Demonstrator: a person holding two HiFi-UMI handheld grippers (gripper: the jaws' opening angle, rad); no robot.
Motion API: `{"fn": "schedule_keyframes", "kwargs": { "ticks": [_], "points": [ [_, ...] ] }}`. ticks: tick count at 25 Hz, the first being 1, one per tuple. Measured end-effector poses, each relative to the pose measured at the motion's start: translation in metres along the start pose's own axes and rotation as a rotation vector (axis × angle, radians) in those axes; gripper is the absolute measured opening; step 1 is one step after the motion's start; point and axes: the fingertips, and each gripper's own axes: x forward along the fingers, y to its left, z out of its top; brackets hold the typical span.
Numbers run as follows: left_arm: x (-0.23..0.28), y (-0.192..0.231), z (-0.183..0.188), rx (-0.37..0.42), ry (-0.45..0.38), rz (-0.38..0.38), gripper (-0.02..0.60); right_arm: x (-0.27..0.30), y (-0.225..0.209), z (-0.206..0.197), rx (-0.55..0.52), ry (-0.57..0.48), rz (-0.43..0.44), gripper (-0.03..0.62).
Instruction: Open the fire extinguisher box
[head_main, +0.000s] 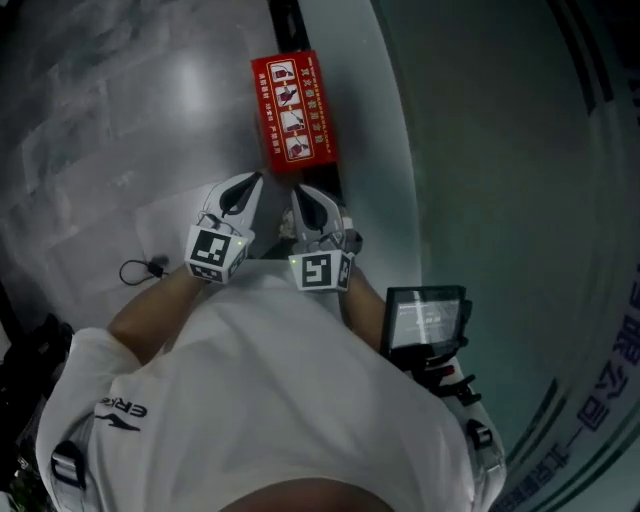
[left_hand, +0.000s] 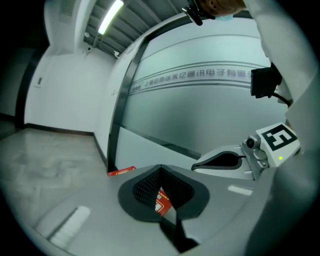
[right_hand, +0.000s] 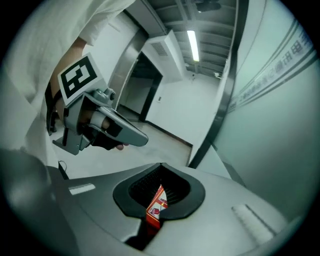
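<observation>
The red fire extinguisher box (head_main: 293, 110) sits on the grey floor (head_main: 120, 120) at the foot of the pale wall (head_main: 500, 150), beside a dark strip, with its printed face turned up toward the head view. The 2 grippers hang side by side just short of its near end, pointing at it without touching it. The left gripper (head_main: 258, 180) has its jaws pressed together with nothing between them, and the right gripper (head_main: 298, 192) is closed and empty in the same way. In each gripper view a sliver of the red box shows through the gap behind the closed tips. A thin black cable (head_main: 145, 268) lies on the floor to the left, and a small screen (head_main: 425, 318) hangs at the person's right side.
</observation>
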Motion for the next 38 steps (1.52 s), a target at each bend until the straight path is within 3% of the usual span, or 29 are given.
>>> {"fn": "schedule_keyframes", "kwargs": {
  "ticks": [3, 6, 12, 13, 15, 16, 21, 28, 31, 34, 38],
  "points": [
    [-0.004, -0.008, -0.017, -0.029, 0.006, 0.137, 0.003, 0.001, 0.006, -0.014, -0.079, -0.026, 0.109, 0.013],
    [-0.005, -0.008, -0.033, -0.052, 0.01, 0.228, 0.003, 0.01, 0.007, -0.031, -0.106, -0.016, 0.164, 0.014],
    [-0.004, 0.007, -0.069, -0.092, 0.032, 0.305, 0.003, 0.038, 0.026, -0.069, -0.177, 0.049, 0.217, 0.015],
    [-0.005, 0.01, -0.077, -0.092, 0.042, 0.311, 0.003, 0.044, 0.033, -0.077, -0.201, 0.066, 0.23, 0.031],
    [-0.003, 0.016, -0.095, -0.094, 0.064, 0.324, 0.003, 0.057, 0.048, -0.096, -0.259, 0.106, 0.265, 0.15],
    [-0.001, 0.018, -0.104, -0.095, 0.077, 0.331, 0.003, 0.064, 0.055, -0.106, -0.291, 0.124, 0.28, 0.18],
    [0.01, 0.021, -0.157, -0.091, 0.144, 0.351, 0.003, 0.098, 0.088, -0.163, -0.423, 0.176, 0.333, 0.253],
    [0.019, 0.032, -0.219, -0.107, 0.195, 0.415, 0.003, 0.136, 0.111, -0.224, -0.531, 0.214, 0.323, 0.407],
    [0.027, 0.034, -0.242, -0.094, 0.195, 0.435, 0.003, 0.152, 0.114, -0.253, -0.56, 0.219, 0.292, 0.443],
    [0.028, 0.04, -0.25, -0.115, 0.194, 0.428, 0.003, 0.165, 0.11, -0.262, -0.601, 0.255, 0.252, 0.441],
    [0.018, 0.041, -0.244, -0.193, 0.21, 0.399, 0.003, 0.165, 0.093, -0.246, -0.661, 0.296, 0.186, 0.354]
  ]
}}
